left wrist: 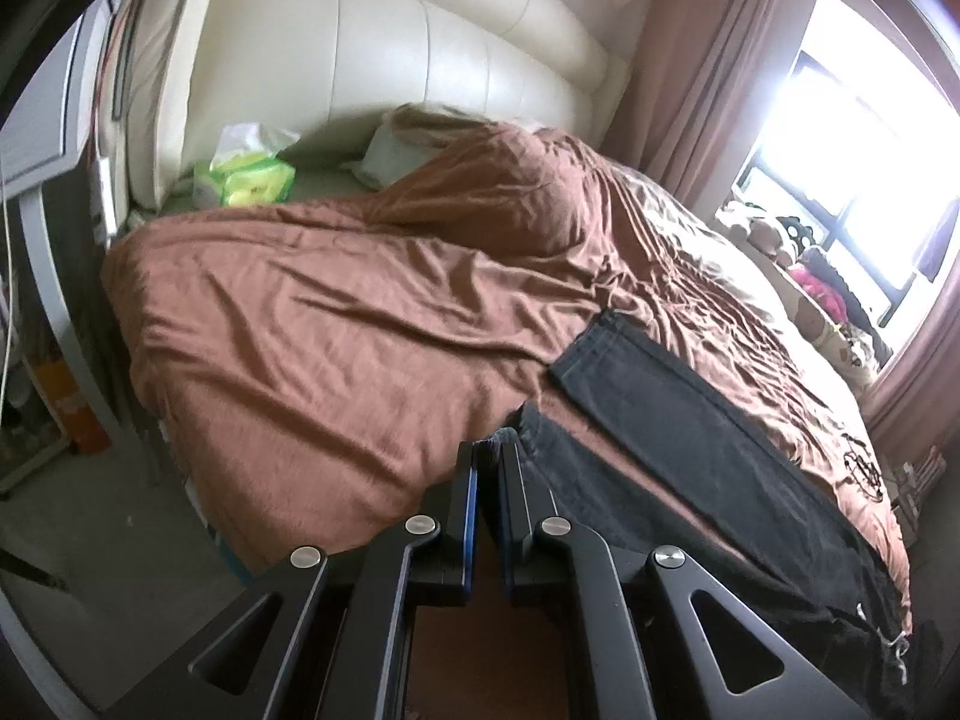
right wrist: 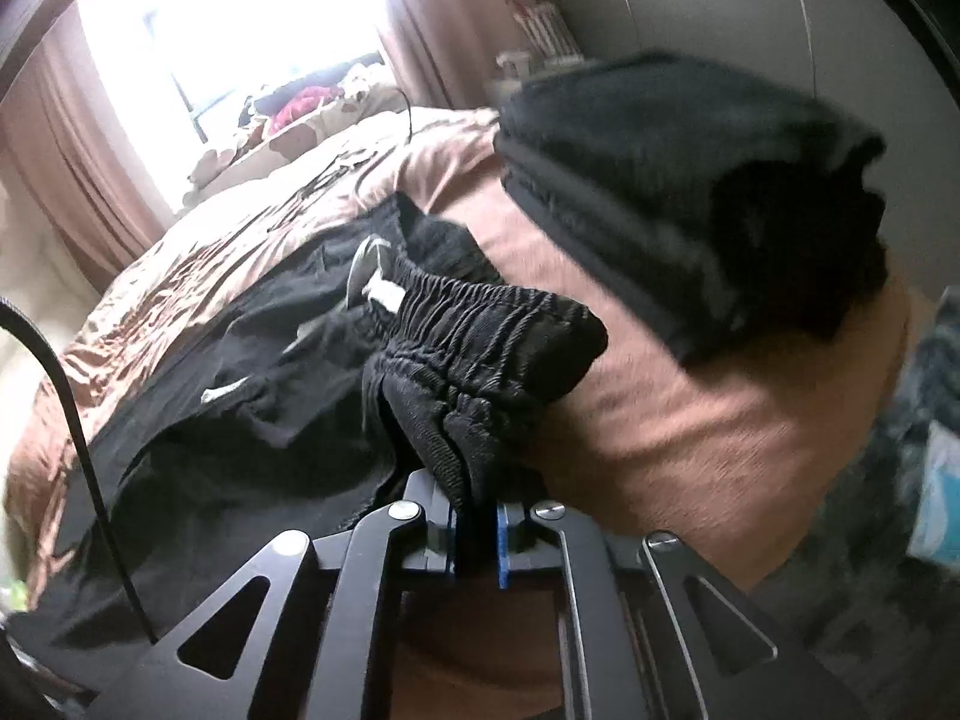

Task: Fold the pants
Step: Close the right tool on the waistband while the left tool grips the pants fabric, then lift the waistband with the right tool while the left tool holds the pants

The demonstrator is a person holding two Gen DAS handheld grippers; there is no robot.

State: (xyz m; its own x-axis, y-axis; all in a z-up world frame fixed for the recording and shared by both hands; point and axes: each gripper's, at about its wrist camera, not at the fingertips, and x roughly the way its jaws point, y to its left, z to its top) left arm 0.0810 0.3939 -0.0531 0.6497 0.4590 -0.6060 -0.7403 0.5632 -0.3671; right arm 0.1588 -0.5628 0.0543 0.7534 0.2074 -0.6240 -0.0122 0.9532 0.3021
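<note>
1. Pants (left wrist: 708, 450), black, lie stretched over the brown duvet (left wrist: 336, 324), legs reaching away toward the window (left wrist: 864, 150).
2. Left gripper (left wrist: 487, 450) is pinched tight on the near leg's hem at the duvet's near edge.
3. Right gripper (right wrist: 474, 510) is clamped on the elastic waistband (right wrist: 480, 330), raised off the duvet.
4. Folded dark clothes (right wrist: 690, 198) sit just beyond the waistband.
5. Risk, judging from here: uneven pull lets the hem slip out, or the swinging waistband knocks that pile.

Brown-covered bed (left wrist: 336, 324), cream headboard (left wrist: 384, 54), bright window (left wrist: 870, 138).
</note>
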